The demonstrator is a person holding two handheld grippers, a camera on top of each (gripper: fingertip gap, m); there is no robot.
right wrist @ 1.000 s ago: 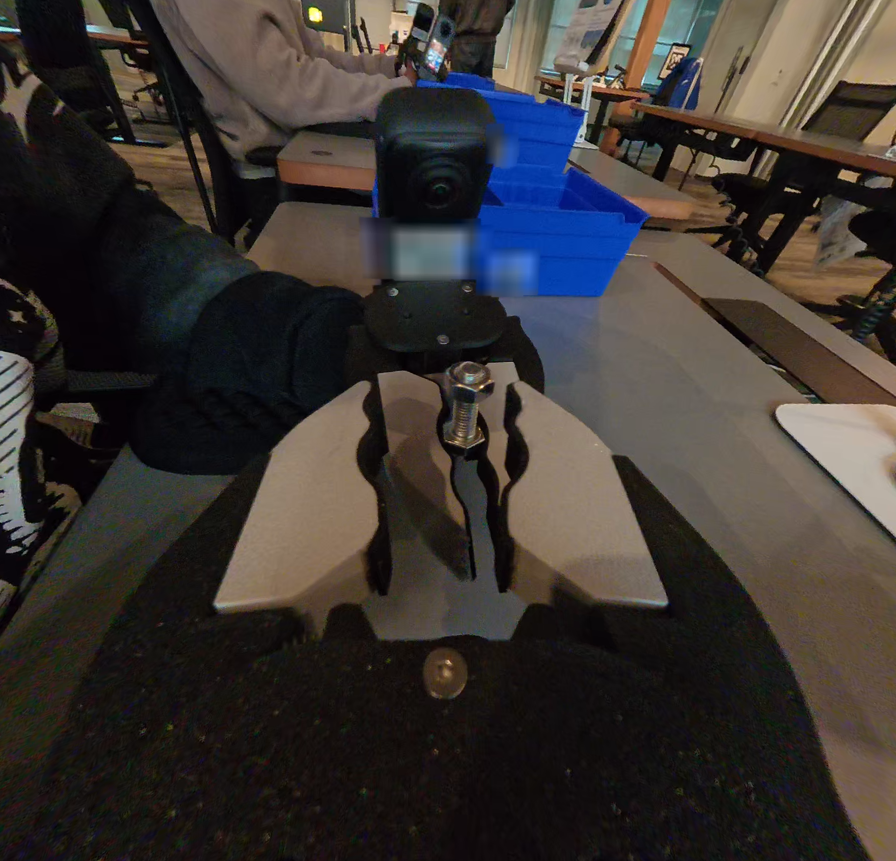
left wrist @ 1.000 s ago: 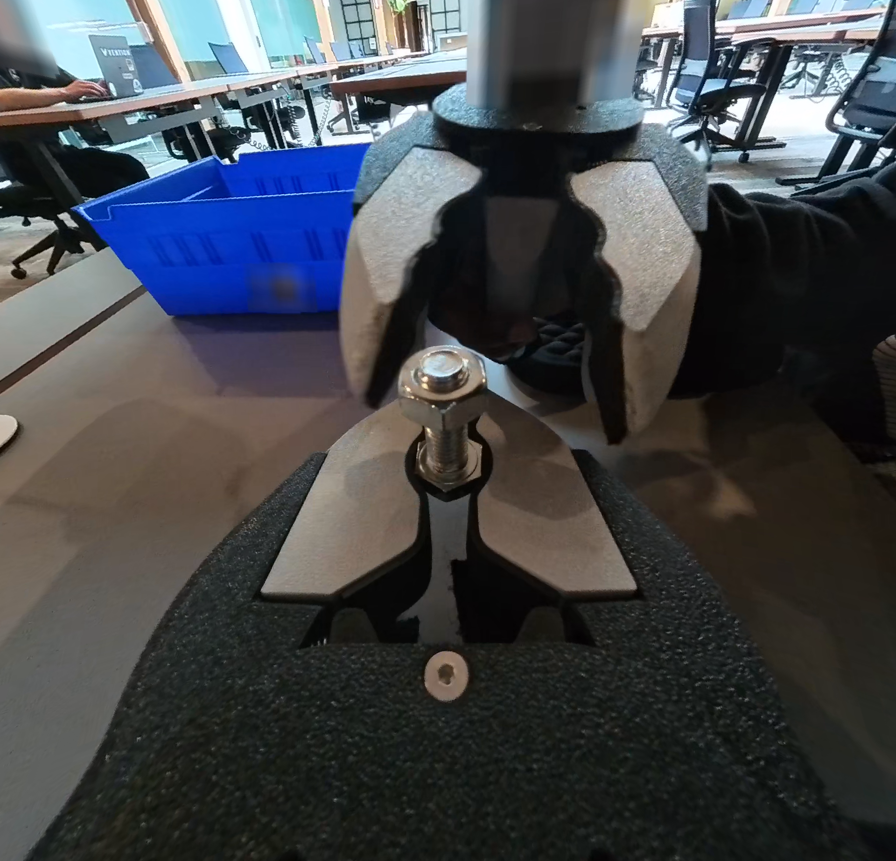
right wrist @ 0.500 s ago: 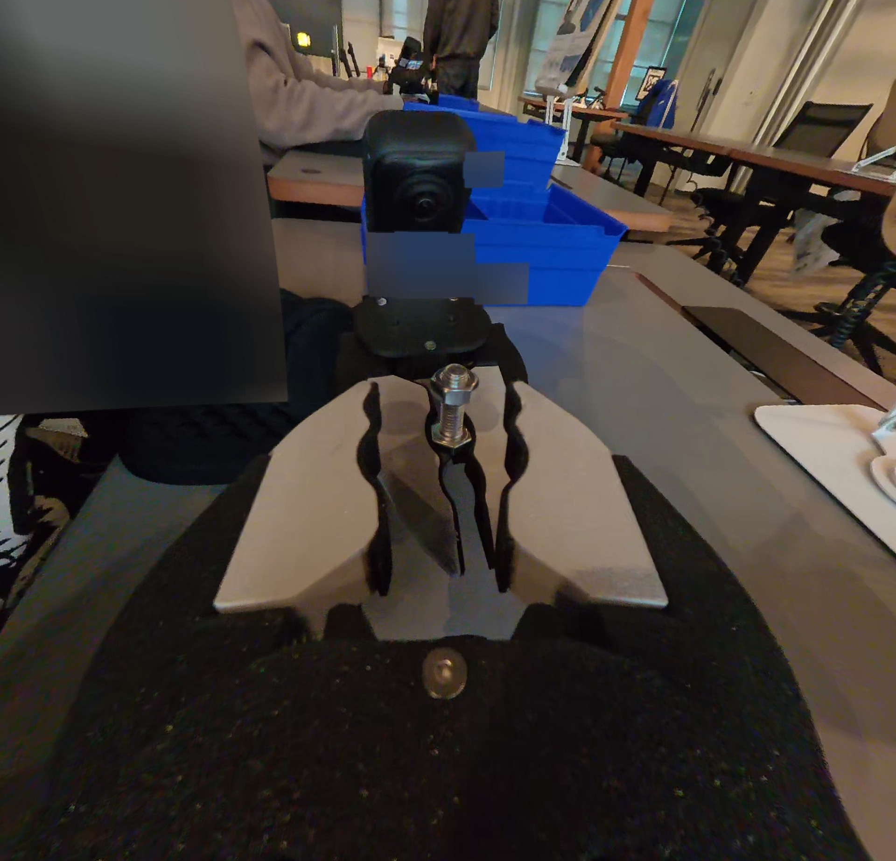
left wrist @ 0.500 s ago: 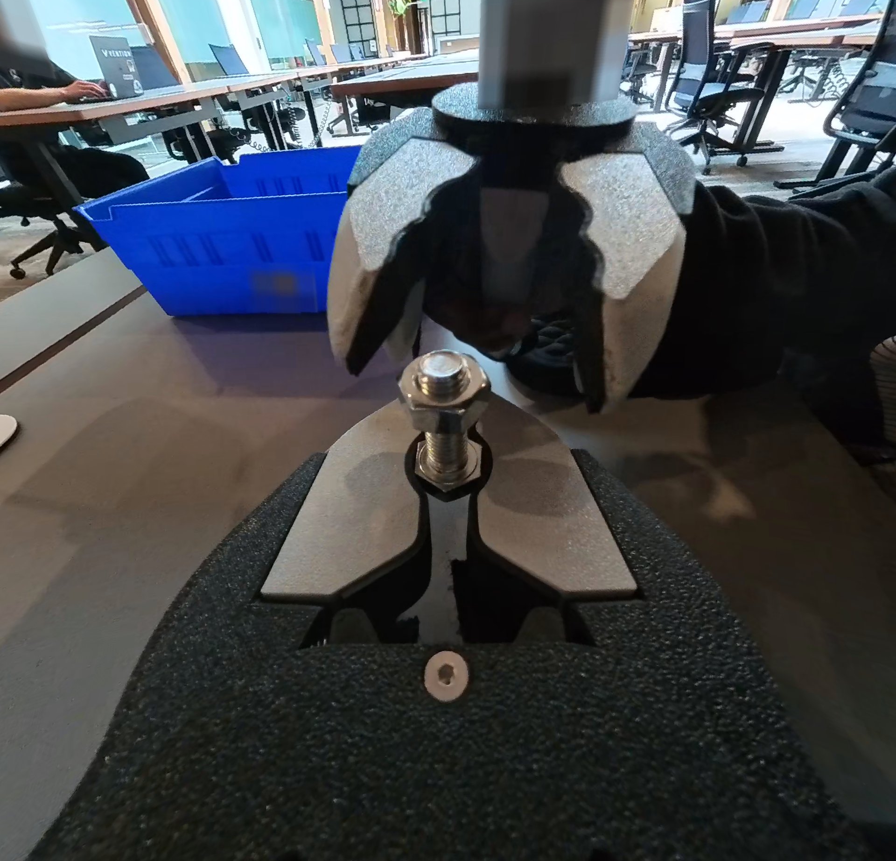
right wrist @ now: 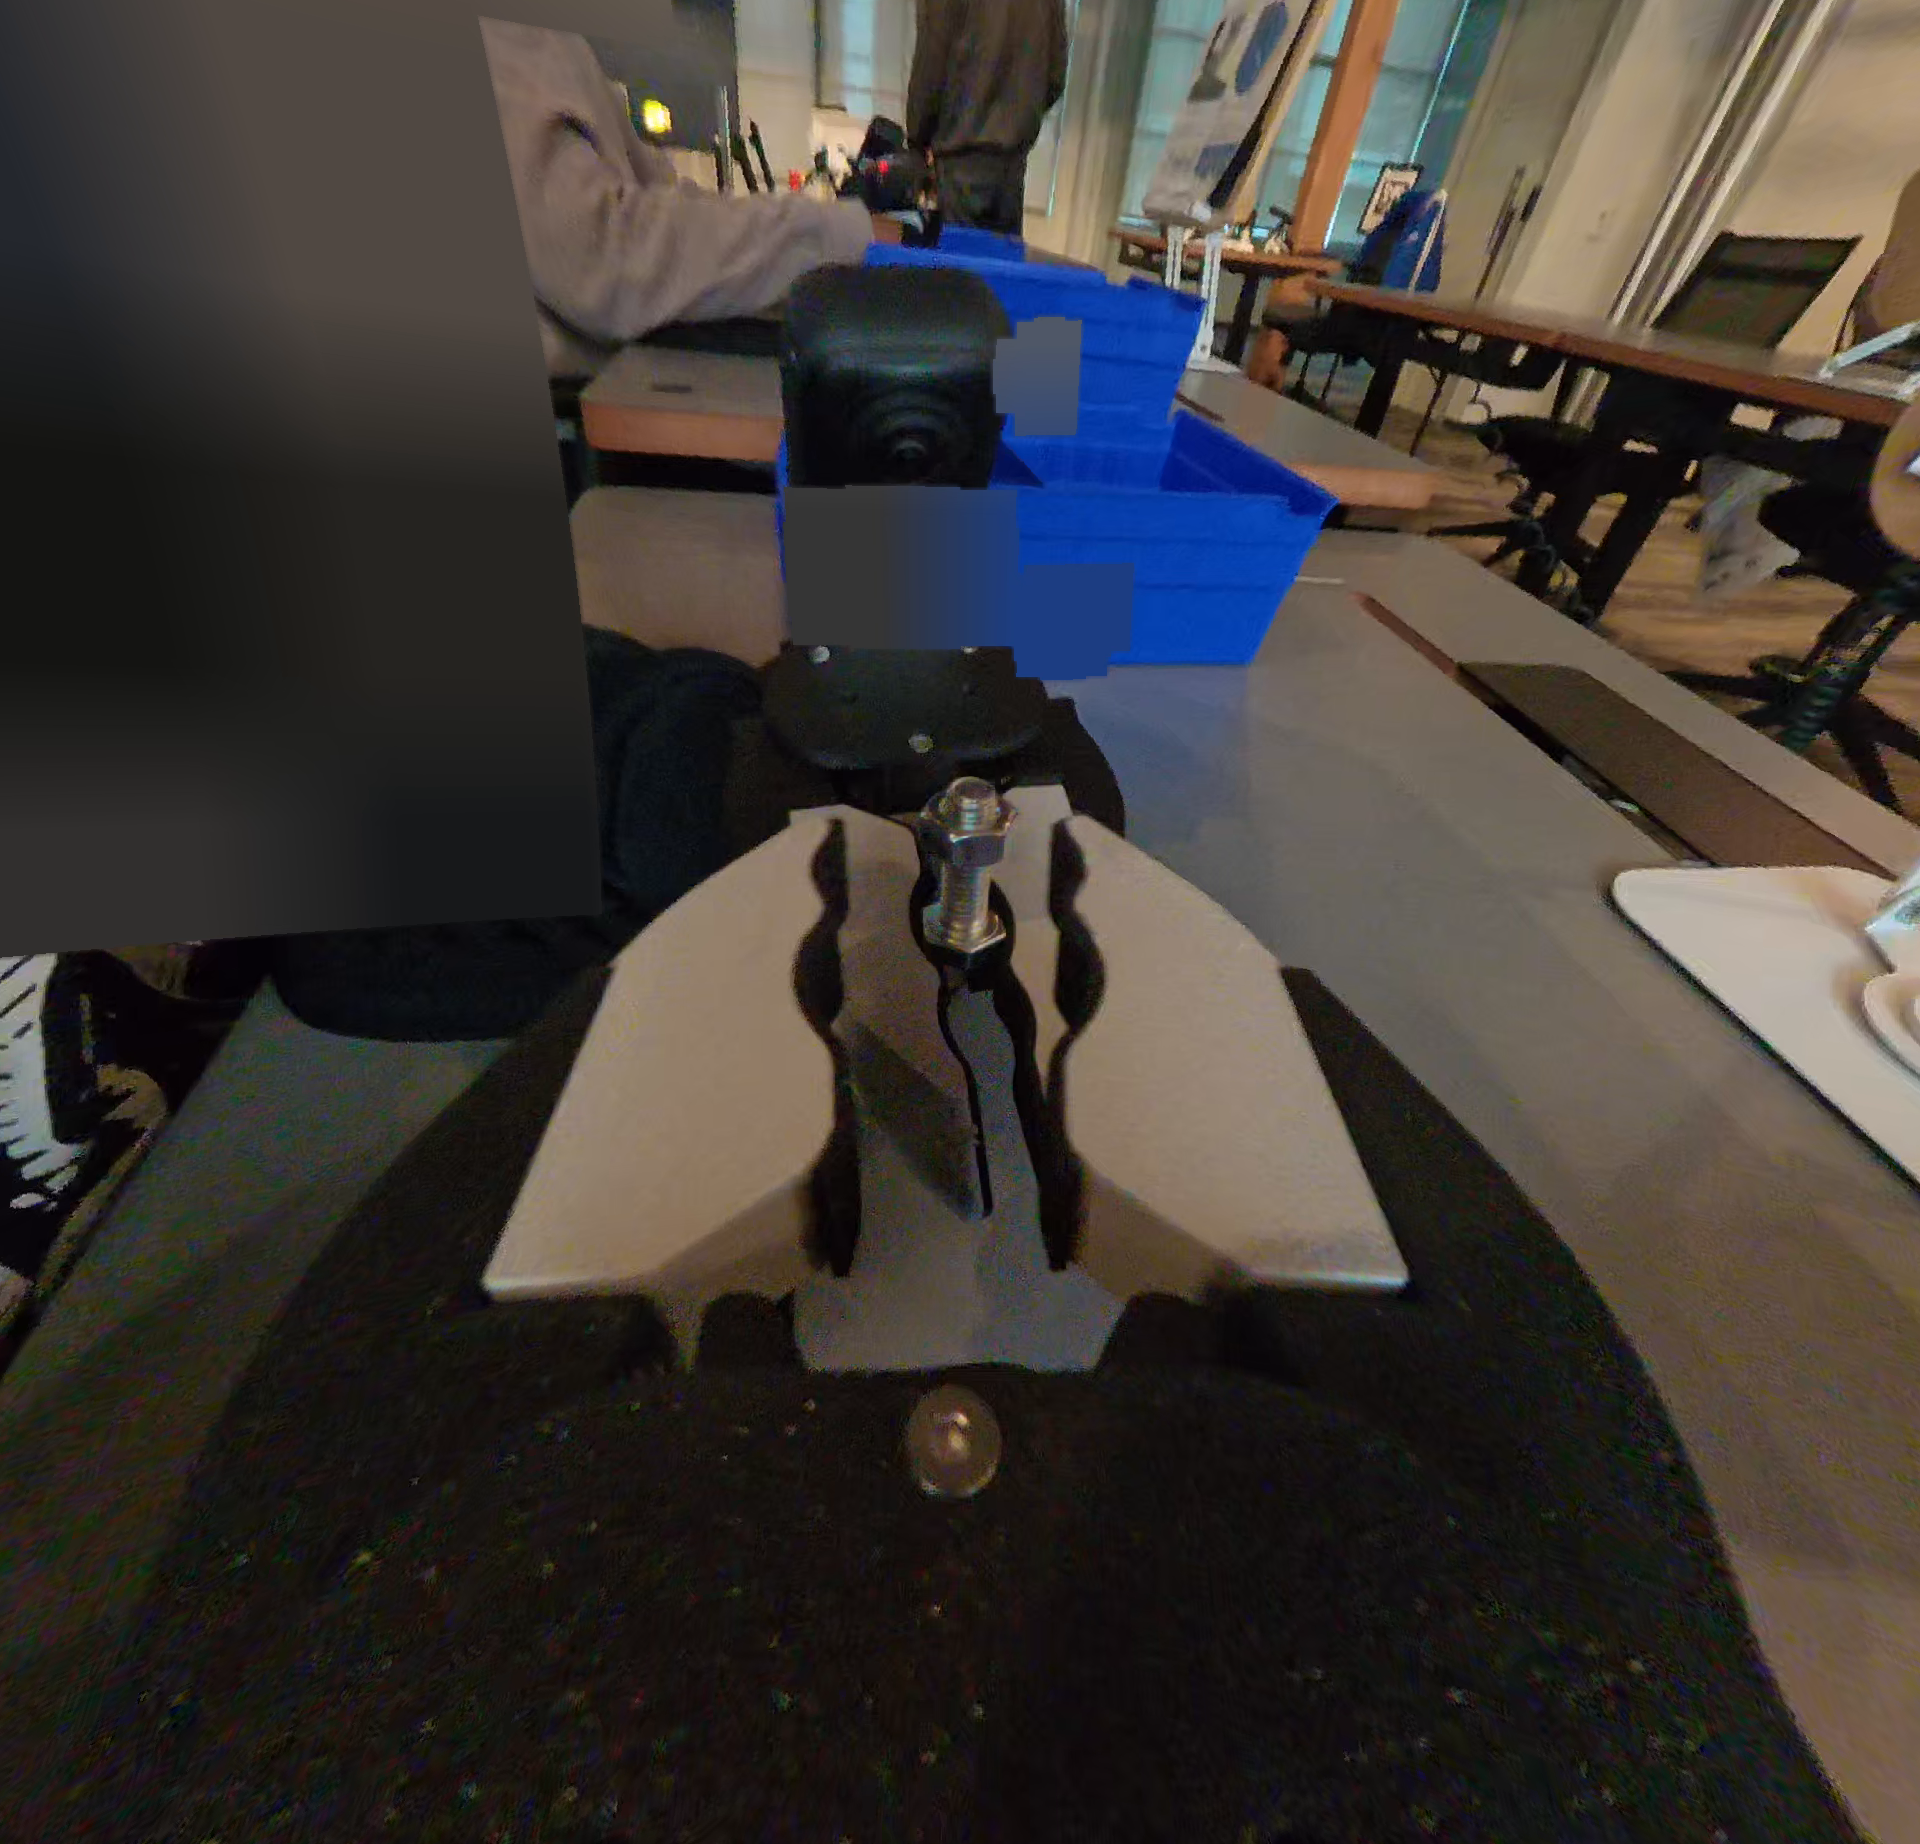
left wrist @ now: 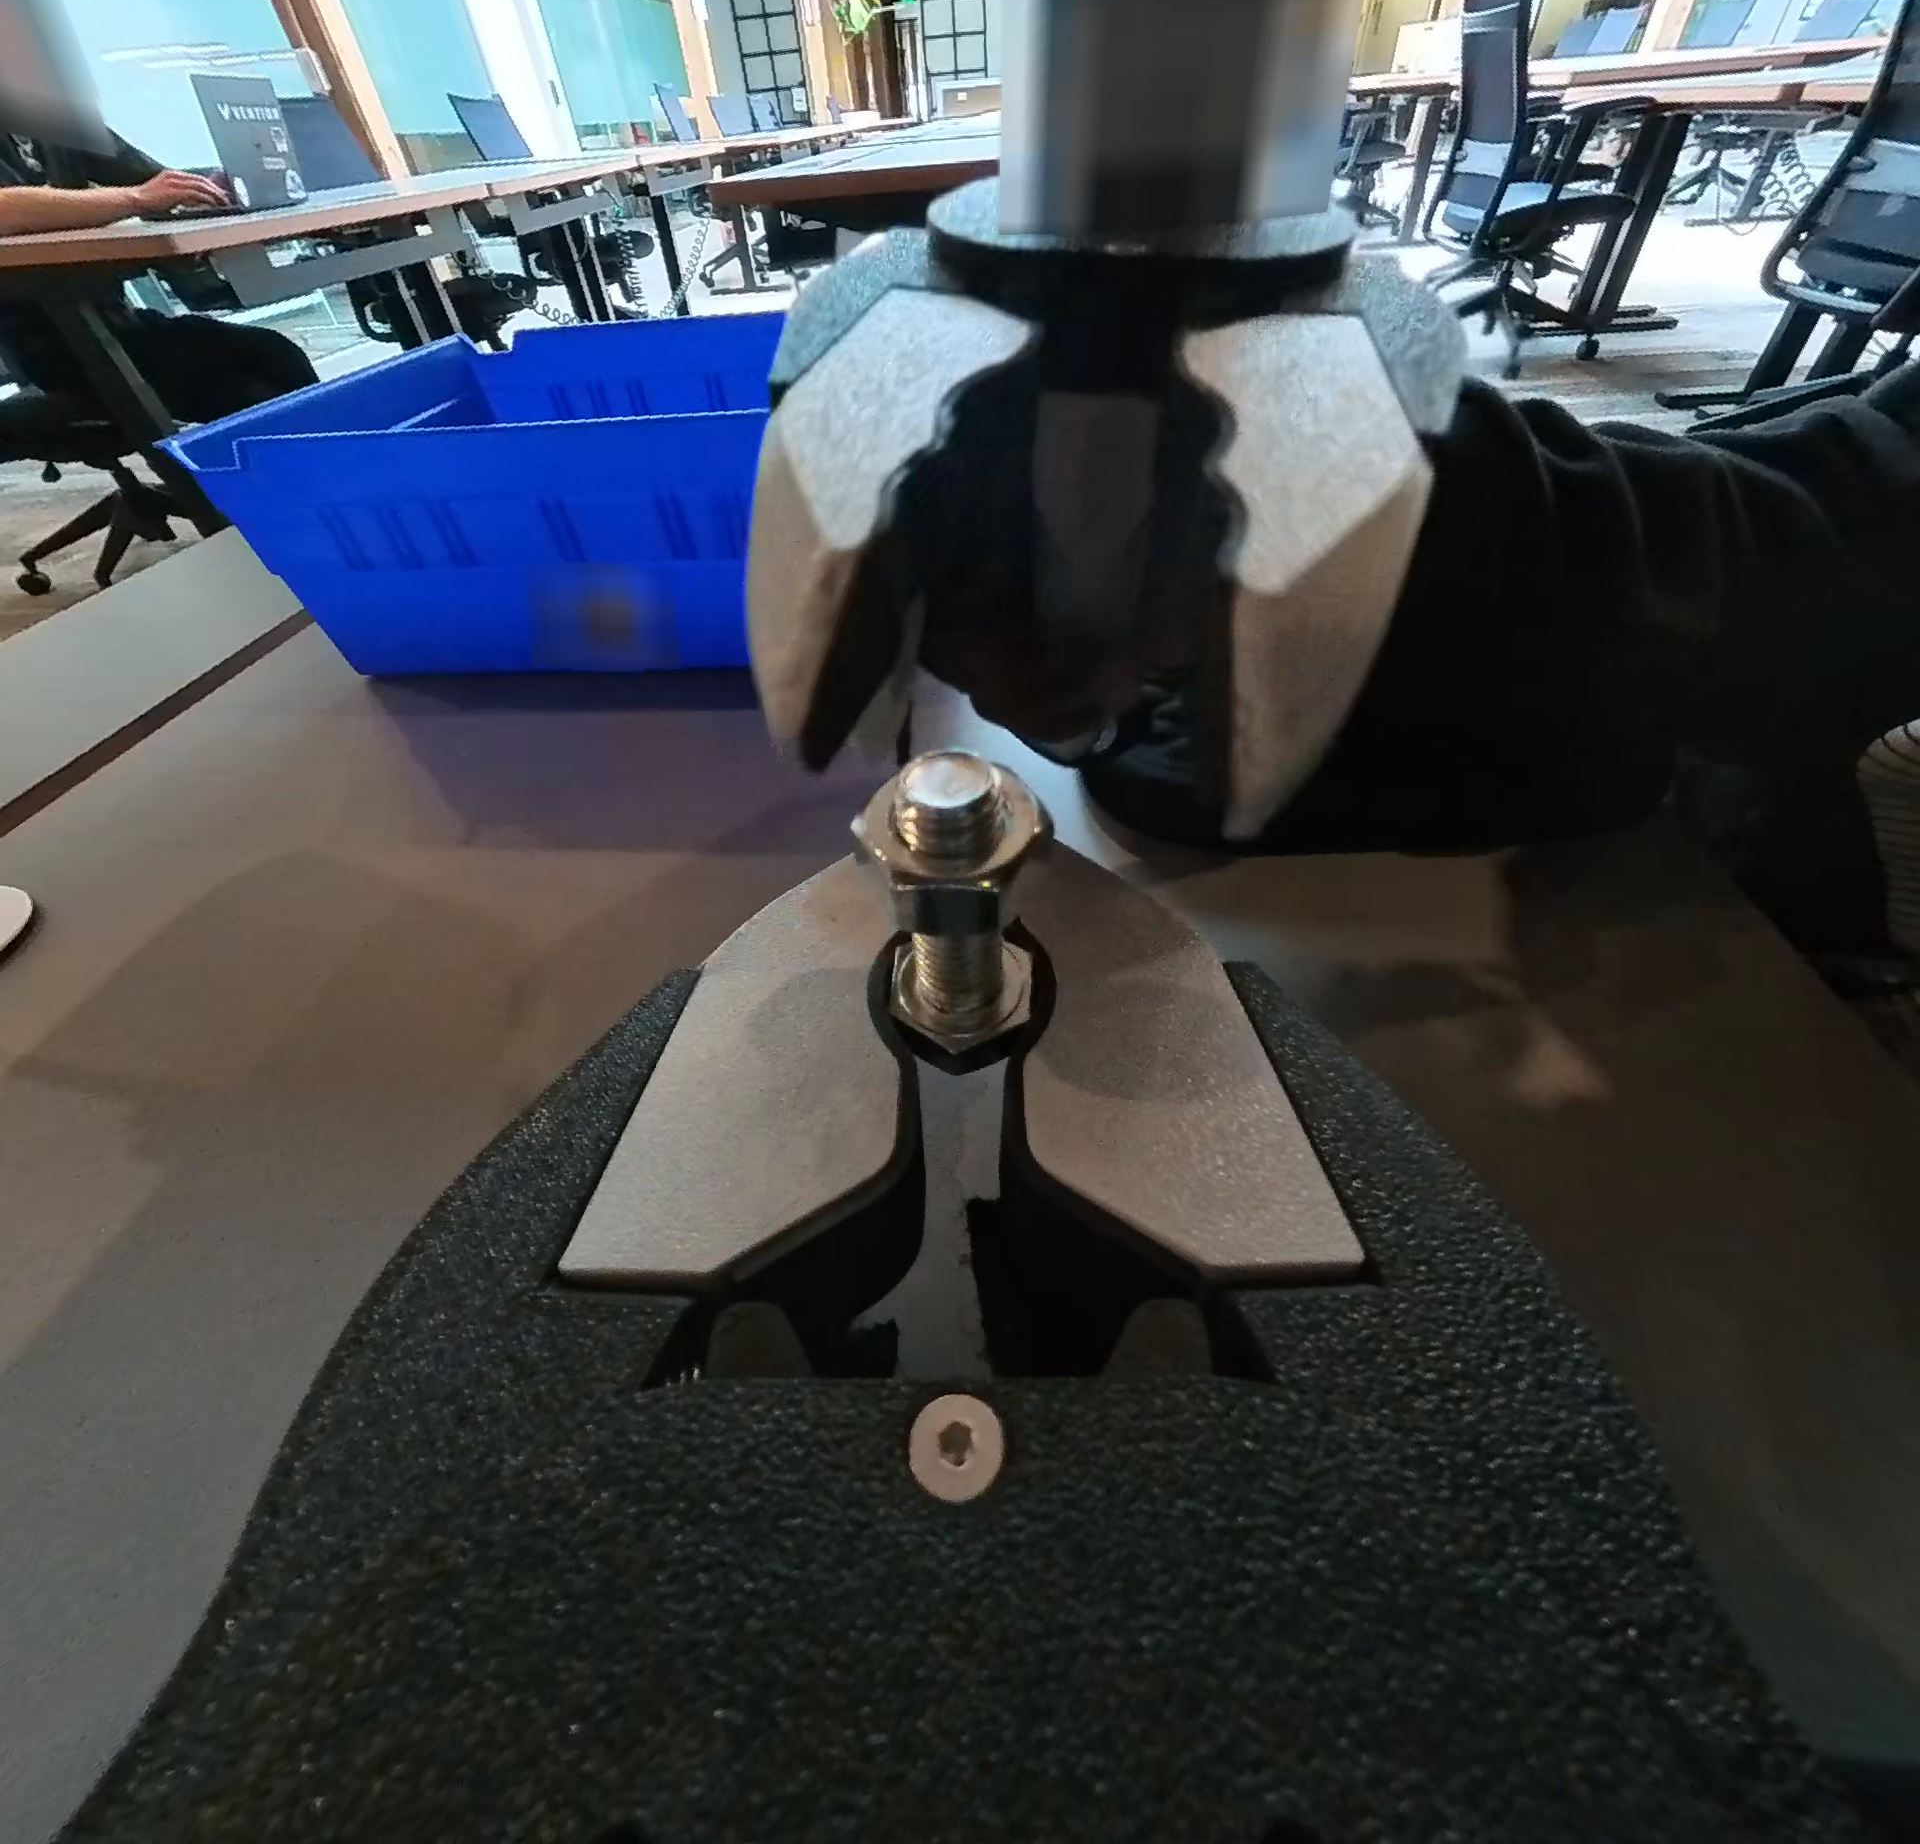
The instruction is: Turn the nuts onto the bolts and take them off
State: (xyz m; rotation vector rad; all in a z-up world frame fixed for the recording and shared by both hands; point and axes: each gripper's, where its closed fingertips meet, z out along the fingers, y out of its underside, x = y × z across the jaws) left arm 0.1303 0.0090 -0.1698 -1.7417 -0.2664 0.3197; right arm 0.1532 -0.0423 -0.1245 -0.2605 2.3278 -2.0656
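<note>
Grey table [left wrist: 312,963]; L gripper [left wrist: 956,973] clenched on bolt [left wrist: 951,963], R gripper [left wrist: 1029,776] released; tray [right wrist: 1766,973] R-view only, prob.

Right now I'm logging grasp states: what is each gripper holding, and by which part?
The left gripper clamps the bolt by its hex head, nut near the tip. The right gripper is open, holding nothing.

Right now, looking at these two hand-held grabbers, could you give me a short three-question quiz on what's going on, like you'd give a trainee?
1. True or false: the left gripper is shut on the bolt.
2. Multiple choice: the nut sits (a) near the bolt's threaded tip, (b) on the table, (c) in the blue bin.
3. Fill in: the right gripper hovers just beyond the nut with its jaws ____.

Key: 1 true; 2 a; 3 open.
</note>
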